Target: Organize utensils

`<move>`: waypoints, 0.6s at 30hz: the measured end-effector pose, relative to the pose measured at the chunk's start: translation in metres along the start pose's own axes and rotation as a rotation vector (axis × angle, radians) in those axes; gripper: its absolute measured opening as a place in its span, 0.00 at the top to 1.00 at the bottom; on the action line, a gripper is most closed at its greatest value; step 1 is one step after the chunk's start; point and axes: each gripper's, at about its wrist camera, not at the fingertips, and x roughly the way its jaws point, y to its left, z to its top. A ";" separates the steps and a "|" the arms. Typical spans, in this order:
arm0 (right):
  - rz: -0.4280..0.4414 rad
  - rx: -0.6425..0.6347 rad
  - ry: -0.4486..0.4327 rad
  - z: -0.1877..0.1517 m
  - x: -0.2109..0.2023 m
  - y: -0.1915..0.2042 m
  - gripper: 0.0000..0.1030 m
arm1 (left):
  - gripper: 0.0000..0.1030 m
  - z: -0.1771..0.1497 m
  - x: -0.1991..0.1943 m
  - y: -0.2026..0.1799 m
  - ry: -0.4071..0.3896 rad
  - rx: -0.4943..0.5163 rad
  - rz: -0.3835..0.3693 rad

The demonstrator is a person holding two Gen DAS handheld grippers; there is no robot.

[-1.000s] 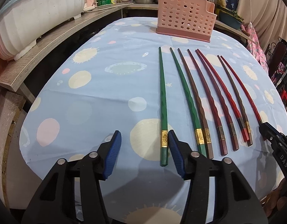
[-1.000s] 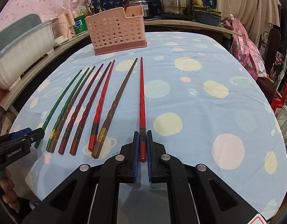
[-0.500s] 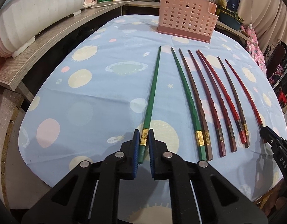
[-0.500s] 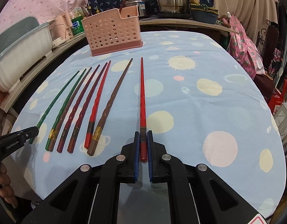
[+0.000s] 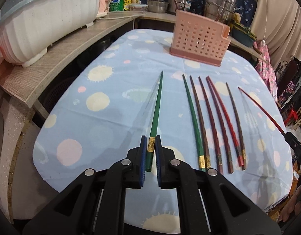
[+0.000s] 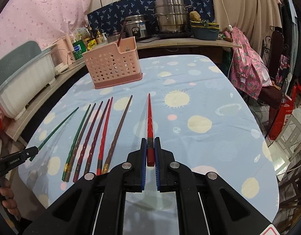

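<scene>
My left gripper (image 5: 150,143) is shut on a green chopstick (image 5: 156,109) and holds it raised above the blue spotted tablecloth (image 5: 111,117). My right gripper (image 6: 150,145) is shut on a red chopstick (image 6: 149,117), also lifted off the cloth. Several more chopsticks (image 5: 213,121), green, brown and red, lie side by side on the cloth between the two grippers; they also show in the right wrist view (image 6: 95,137). A pink perforated utensil basket (image 5: 199,39) stands at the far end of the table, and appears in the right wrist view (image 6: 113,68).
A wooden shelf (image 5: 58,58) with a white tub (image 5: 42,23) runs along the left. Pots and bottles (image 6: 168,19) stand on a counter behind the basket. A chair with pink cloth (image 6: 252,72) is at the right.
My left gripper closed on the green chopstick and lifted it. My right gripper, shut on the red chopstick throughout, has raised it off the cloth.
</scene>
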 end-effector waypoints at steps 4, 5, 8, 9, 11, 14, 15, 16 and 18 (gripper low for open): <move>-0.004 0.000 -0.063 0.022 -0.013 -0.003 0.94 | 0.93 0.016 -0.014 0.000 -0.042 -0.001 -0.006; -0.004 0.001 -0.079 0.028 -0.016 -0.004 0.94 | 0.93 0.020 -0.016 0.000 -0.052 -0.001 -0.007; 0.000 0.009 -0.124 0.047 -0.025 -0.008 0.94 | 0.94 0.034 -0.025 0.000 -0.084 -0.001 -0.008; 0.002 0.013 -0.138 0.054 -0.027 -0.009 0.94 | 1.00 0.041 -0.027 0.000 -0.098 0.000 -0.004; 0.008 0.023 -0.163 0.065 -0.031 -0.012 0.94 | 1.00 0.052 -0.031 0.000 -0.117 -0.001 -0.001; 0.008 0.029 -0.204 0.083 -0.035 -0.014 0.94 | 1.00 0.070 -0.036 0.000 -0.150 0.001 -0.002; 0.007 0.032 -0.215 0.089 -0.035 -0.016 0.94 | 1.00 0.076 -0.037 0.000 -0.159 0.003 0.001; 0.006 0.036 -0.223 0.092 -0.036 -0.016 0.94 | 1.00 0.082 -0.038 0.001 -0.162 0.001 0.001; 0.006 0.044 -0.235 0.097 -0.038 -0.018 0.94 | 1.00 0.088 -0.038 0.004 -0.160 -0.011 -0.009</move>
